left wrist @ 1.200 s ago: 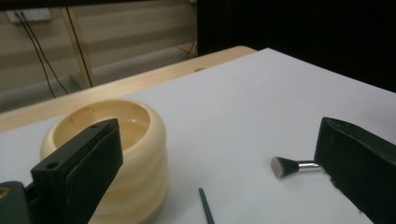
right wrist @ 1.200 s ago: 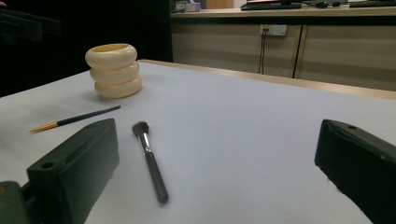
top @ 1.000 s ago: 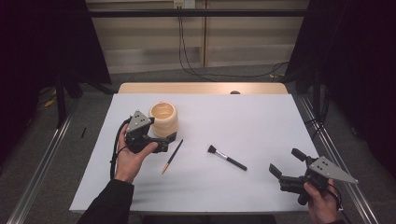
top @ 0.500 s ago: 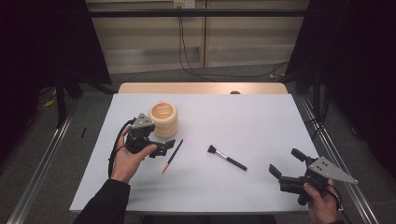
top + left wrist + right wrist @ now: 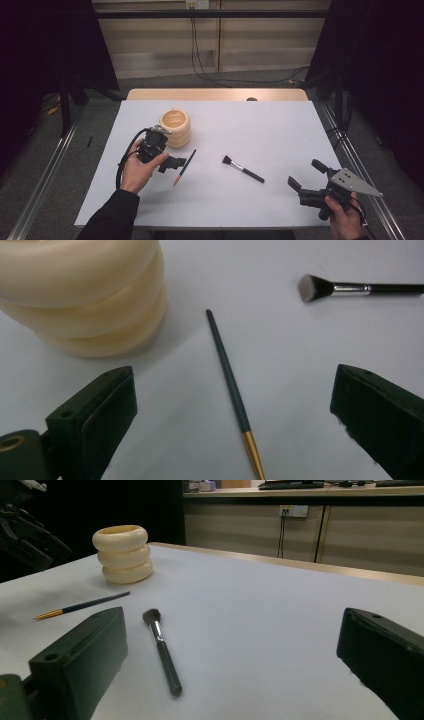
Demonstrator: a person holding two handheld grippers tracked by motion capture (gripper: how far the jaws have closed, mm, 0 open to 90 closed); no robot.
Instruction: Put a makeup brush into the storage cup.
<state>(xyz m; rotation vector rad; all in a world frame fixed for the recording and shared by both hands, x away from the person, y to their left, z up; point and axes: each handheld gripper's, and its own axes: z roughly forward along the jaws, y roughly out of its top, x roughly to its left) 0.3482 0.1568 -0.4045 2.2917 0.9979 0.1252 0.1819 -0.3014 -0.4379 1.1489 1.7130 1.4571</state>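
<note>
A thin brush (image 5: 184,167) with a dark handle and a gold end lies on the white table (image 5: 270,125), just right of a cream ribbed cup (image 5: 176,127). My left gripper (image 5: 172,163) hovers open over it; in the left gripper view the thin brush (image 5: 231,385) runs between the two jaws, with the cup (image 5: 85,295) at upper left. A black makeup brush (image 5: 243,169) lies mid-table. My right gripper (image 5: 305,174) is open and holds nothing near the front right corner; it faces the makeup brush (image 5: 162,650) and the distant cup (image 5: 123,554).
The table's front edge is close under both hands. Metal rails run along the floor on either side of the table. A wooden strip (image 5: 215,94) borders the far edge, and cables hang on the wall behind.
My left gripper has tipped down and shifted slightly toward the thin brush. The right gripper and the objects have stayed put.
</note>
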